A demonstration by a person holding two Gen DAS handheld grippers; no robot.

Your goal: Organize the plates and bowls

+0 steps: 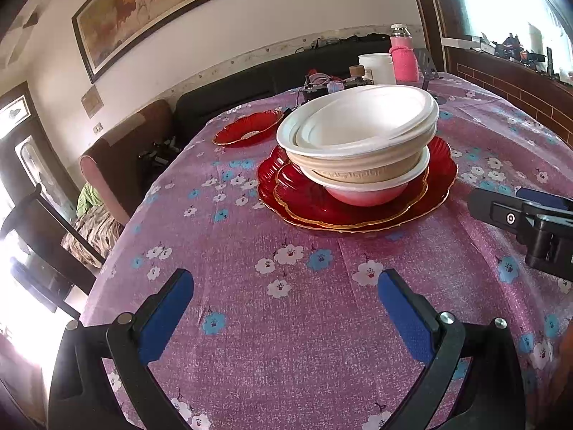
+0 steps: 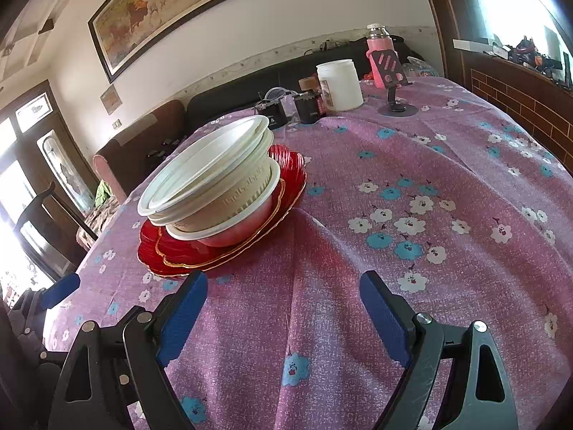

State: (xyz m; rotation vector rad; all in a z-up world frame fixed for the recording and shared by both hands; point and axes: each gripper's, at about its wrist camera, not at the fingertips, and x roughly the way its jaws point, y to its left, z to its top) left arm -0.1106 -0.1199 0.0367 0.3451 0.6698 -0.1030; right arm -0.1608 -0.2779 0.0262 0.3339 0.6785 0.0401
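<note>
Both sets of fingers spread wide and holding nothing: left gripper [image 1: 286, 308] low over the counter [image 1: 250, 322] draped in pink flowered cloth, short of the pile; right gripper [image 2: 283, 308] likewise, with the pile off to its left.

Nested stack of white and cream plastic bowls [image 1: 358, 139] seated in a smaller white bowl with a pink underside [image 1: 361, 193], all resting on two stacked red scalloped glass plates with gold rims [image 1: 308, 208]. Leaning a little, by the look of the uneven rims. One more small red scalloped glass plate [image 1: 247, 127] lying apart, beyond the pile and to its left, seen only from the left wrist. White plastic jar [image 2: 339, 84], pink bottle [image 2: 379, 53] and black phone stand [image 2: 394, 86] well behind, clear of the work.

Likely step in hand: fetching that lone red plate to join the others, probably with the left gripper as the nearer one. Best done by approaching around the left side of the pile, not over it, to avoid nudging the tilted bowls. Grip at the rim edge, fingers straddling the lip, since a flat glass plate offers little else; firm closure before lifting, as glass will probably slip. Bowl stack may need lifting off first by the right gripper.
</note>
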